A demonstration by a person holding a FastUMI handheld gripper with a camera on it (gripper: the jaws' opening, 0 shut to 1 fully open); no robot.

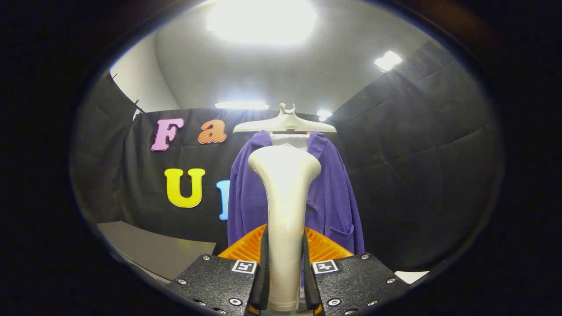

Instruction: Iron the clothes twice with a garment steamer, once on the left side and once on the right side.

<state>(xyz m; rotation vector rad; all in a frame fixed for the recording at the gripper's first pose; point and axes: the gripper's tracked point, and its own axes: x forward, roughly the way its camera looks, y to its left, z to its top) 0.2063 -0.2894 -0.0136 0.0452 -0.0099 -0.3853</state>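
A purple cardigan (333, 193) hangs on a pale hanger (284, 125) straight ahead, in front of the black booth wall, with a white garment (290, 139) showing at its neck. My gripper (285, 259) is shut on the cream handle of the garment steamer (285, 210); both fingers (264, 267) press its sides. The steamer stands upright between the fingers, and its flared head (284, 164) covers the middle of the cardigan's chest. From here I cannot tell whether the head touches the cloth. A small pocket (340, 231) shows low on the cardigan's right side.
Black cloth walls (417, 166) close in the booth behind and to the right. A grey tabletop (153, 248) lies low on the left, and a pale surface patch (410, 276) shows low on the right. Bright ceiling lights (261, 19) shine above.
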